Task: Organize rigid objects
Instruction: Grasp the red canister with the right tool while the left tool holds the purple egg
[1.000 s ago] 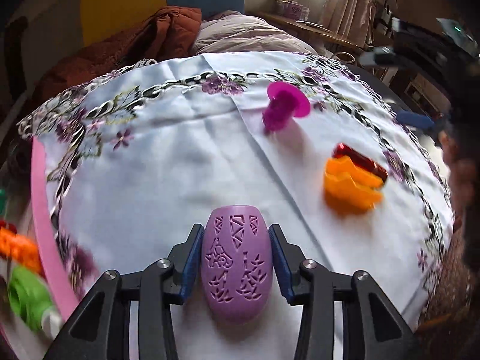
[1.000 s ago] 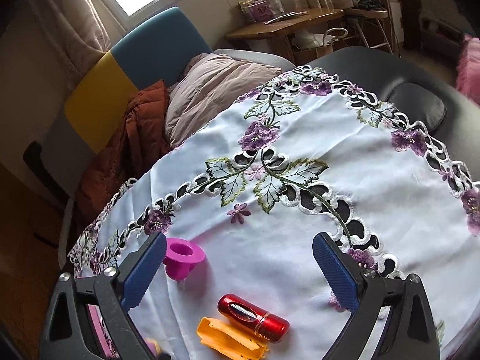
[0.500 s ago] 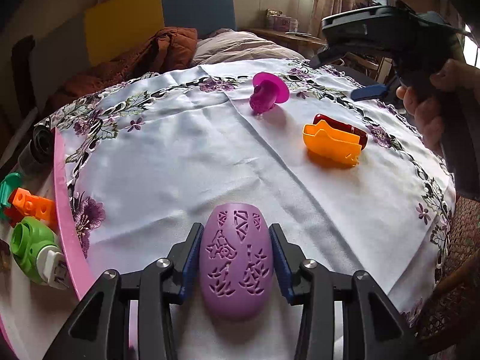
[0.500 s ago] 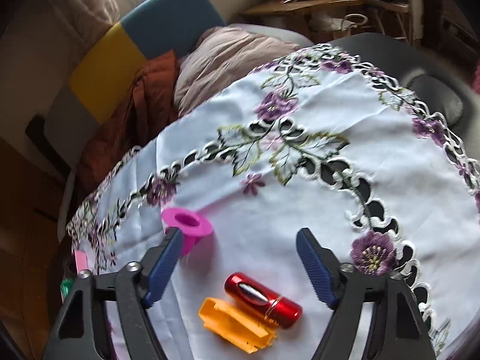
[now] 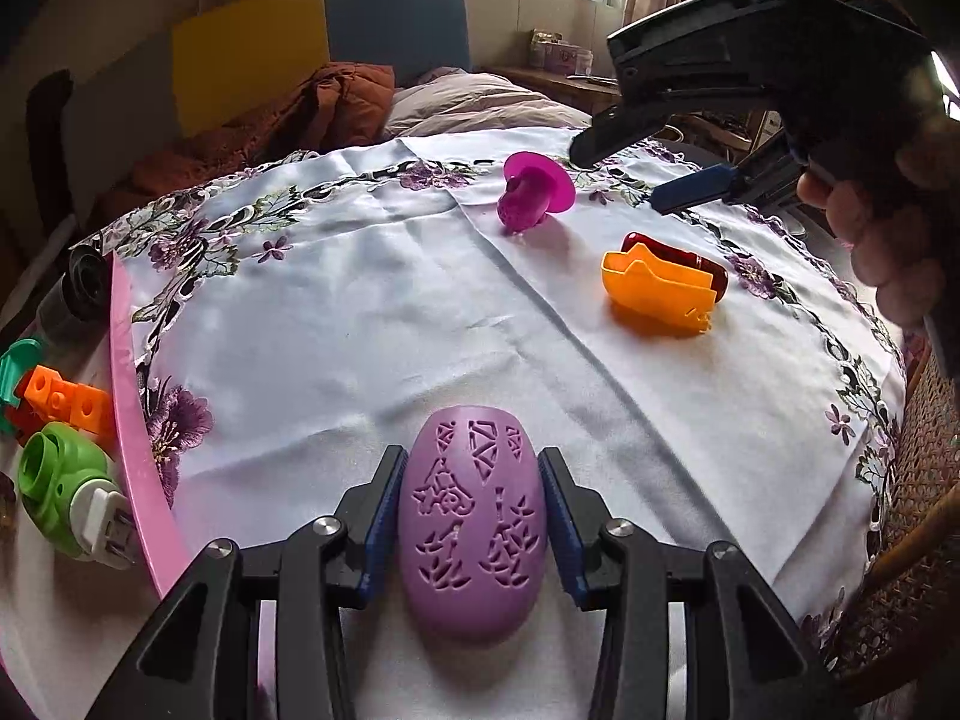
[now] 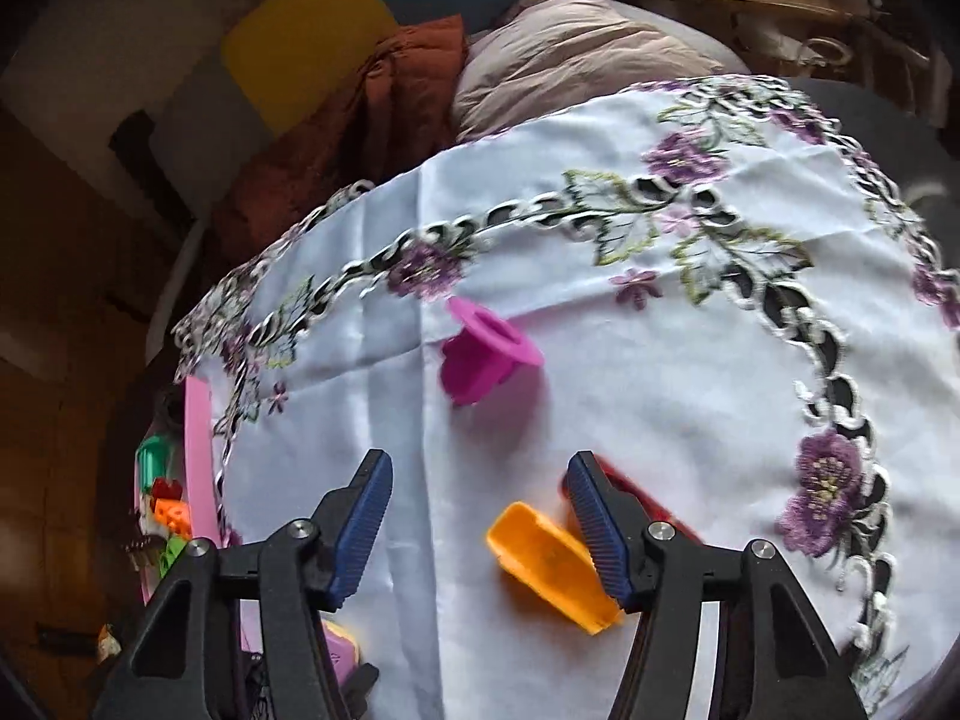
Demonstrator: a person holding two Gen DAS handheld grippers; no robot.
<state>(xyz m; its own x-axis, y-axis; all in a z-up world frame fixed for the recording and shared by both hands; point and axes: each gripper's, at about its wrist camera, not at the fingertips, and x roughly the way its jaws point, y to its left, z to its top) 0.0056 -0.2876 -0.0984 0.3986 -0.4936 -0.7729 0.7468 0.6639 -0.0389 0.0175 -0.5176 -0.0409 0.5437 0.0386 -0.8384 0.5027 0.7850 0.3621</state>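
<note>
My left gripper (image 5: 473, 519) is shut on a purple egg-shaped shell (image 5: 472, 525) with cut-out patterns, low over the white cloth near the table's front. On the cloth farther off lie a magenta flanged piece (image 5: 531, 195) (image 6: 483, 357), an orange open-topped piece (image 5: 657, 294) (image 6: 549, 564) and a red cylinder (image 5: 675, 258) behind it. My right gripper (image 6: 480, 525) hangs above the orange piece with its jaws closing; its pads touch nothing. Its right finger hides most of the red cylinder (image 6: 645, 498). In the left wrist view the right gripper (image 5: 636, 171) is held by a hand at the upper right.
A pink tray (image 5: 129, 420) (image 6: 197, 456) at the table's left edge holds a green piece (image 5: 57, 489), orange blocks (image 5: 66, 402) and a teal piece (image 5: 18, 363). A sofa with orange and grey cushions stands behind the table. The embroidered cloth (image 5: 360, 330) hangs over the edges.
The right gripper's jaws have narrowed, and it has swung left over the cloth to above the orange piece. The left gripper keeps its grip on the purple shell; the tray has come further into its view.
</note>
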